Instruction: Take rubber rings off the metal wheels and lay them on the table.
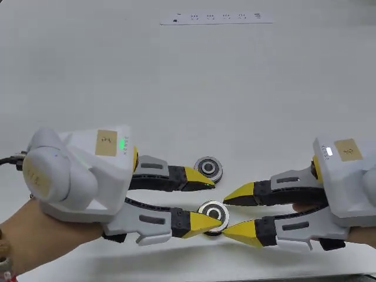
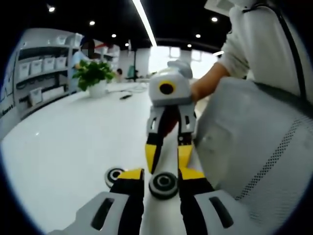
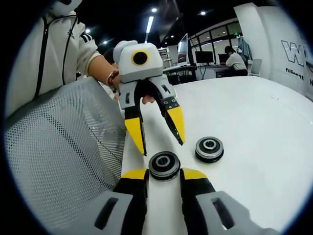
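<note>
Two claws meet over a wheel (image 1: 212,211) near the front edge of the worktop (image 1: 176,88), its rubber ring (image 3: 152,166) not yet off. The left claw (image 1: 216,202) gapes wide, the wheel lying between its tips, one tip at the rim; it clamps nothing. The right claw (image 1: 224,215) faces it, about half open, tips just short of the wheel and empty. The step likely calls for one claw to pin the metal hub while the other nips only the rubber and peels it sideways, not upward. A second wheel (image 1: 208,168) waits just behind.
</note>
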